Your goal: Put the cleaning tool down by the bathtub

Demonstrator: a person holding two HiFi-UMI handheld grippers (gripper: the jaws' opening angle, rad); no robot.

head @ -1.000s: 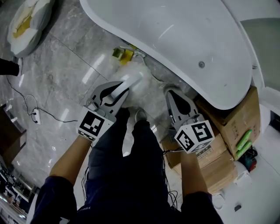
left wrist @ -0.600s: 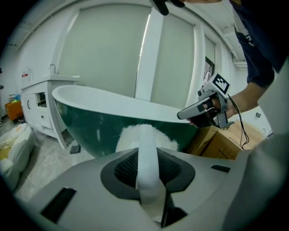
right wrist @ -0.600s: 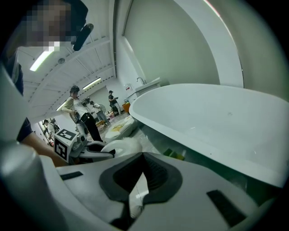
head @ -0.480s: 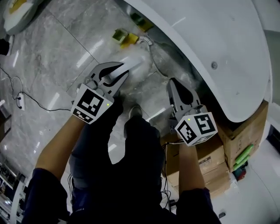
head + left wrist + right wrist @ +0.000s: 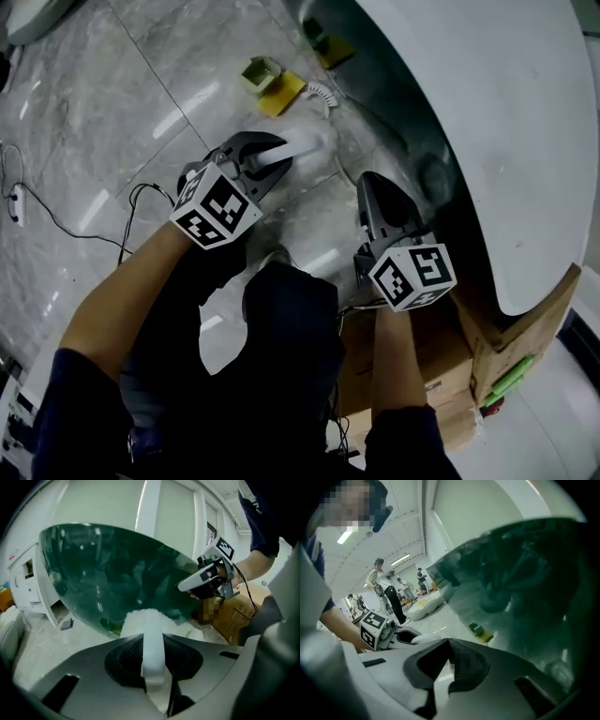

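Now | left gripper [image 5: 274,159]: jaws partway closed, clamped on the white handle of the cleaning tool [image 5: 306,144] | tool: fluffy head pokes forward over the marble floor [image 5: 122,103], near the bathtub [image 5: 506,112] | right gripper [image 5: 368,180]: jaws together, holding nothing.

One bathtub [image 5: 487,103], one fluffy white cleaning tool [image 5: 309,143], two grasping tools: left tool [image 5: 279,157], right tool [image 5: 372,187].

Head view's dim: ceiling light streaks glare off the floor [image 5: 112,122] at 10 o'clock, deep shadow under the bathtub [image 5: 506,122]. Both gripper views bend fisheye, corners black, foreground soft.
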